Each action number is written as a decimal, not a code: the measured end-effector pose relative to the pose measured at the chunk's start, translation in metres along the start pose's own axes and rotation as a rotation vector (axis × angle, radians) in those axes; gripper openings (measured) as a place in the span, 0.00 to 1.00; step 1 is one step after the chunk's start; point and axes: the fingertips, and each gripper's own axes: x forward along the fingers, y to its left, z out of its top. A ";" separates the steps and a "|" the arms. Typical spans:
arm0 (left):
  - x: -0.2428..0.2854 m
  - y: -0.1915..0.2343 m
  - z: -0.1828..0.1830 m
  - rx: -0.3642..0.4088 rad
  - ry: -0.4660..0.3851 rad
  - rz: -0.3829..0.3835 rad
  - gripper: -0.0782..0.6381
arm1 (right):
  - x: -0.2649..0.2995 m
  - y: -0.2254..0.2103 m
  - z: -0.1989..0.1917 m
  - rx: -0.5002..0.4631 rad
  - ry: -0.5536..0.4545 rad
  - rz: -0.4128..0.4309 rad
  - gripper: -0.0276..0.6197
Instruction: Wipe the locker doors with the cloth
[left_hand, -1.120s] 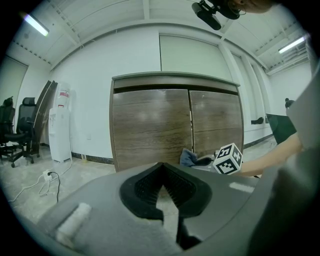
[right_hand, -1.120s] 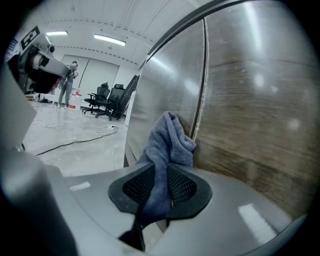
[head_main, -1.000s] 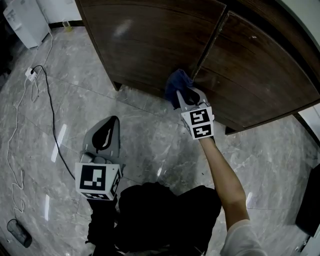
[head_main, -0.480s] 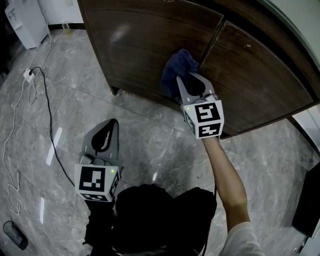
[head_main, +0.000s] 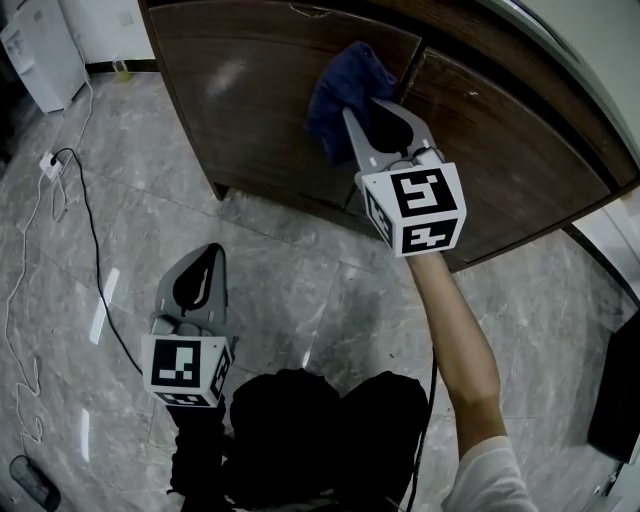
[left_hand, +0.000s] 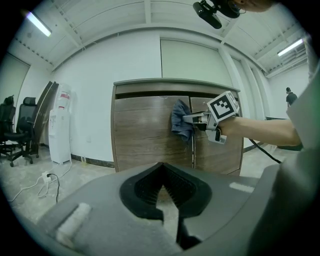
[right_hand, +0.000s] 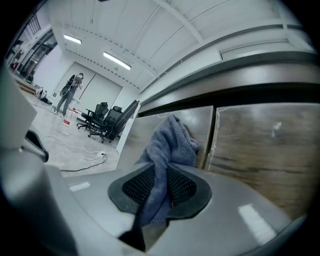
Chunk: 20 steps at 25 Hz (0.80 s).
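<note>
Cloth (head_main: 345, 85), blue, spotted in the head view high on the left locker door (head_main: 250, 120), bunched just beside the seam with the right door (head_main: 500, 150). Saw it clamped in the right gripper (head_main: 372, 112), arm stretched far ahead. Found the left gripper (head_main: 212, 258) low and near, over the grey marble floor (head_main: 300, 290), well apart from the locker. Noted a black cable (head_main: 95, 250) across the floor at left.

Over to the left gripper view: caught the jaws closed up, tips together, nothing between the pads. Saw the cloth far beyond them, draped against the door front. Picked out a white appliance (left_hand: 60, 127) and office chairs (left_hand: 12, 132) at far left.

Right gripper view: found the jaws clenched on the cloth, fabric squeezed between both pads, loose end spilling onto the wood just left of the seam.
</note>
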 end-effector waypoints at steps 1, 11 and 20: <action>-0.001 0.001 0.000 -0.001 -0.001 0.002 0.11 | 0.000 -0.002 0.007 -0.001 -0.010 -0.003 0.17; -0.002 0.004 0.002 -0.011 -0.002 0.004 0.11 | 0.001 -0.019 0.065 -0.011 -0.105 -0.041 0.17; -0.003 0.009 -0.006 -0.013 0.002 0.011 0.11 | 0.010 0.003 0.026 -0.033 -0.056 -0.028 0.17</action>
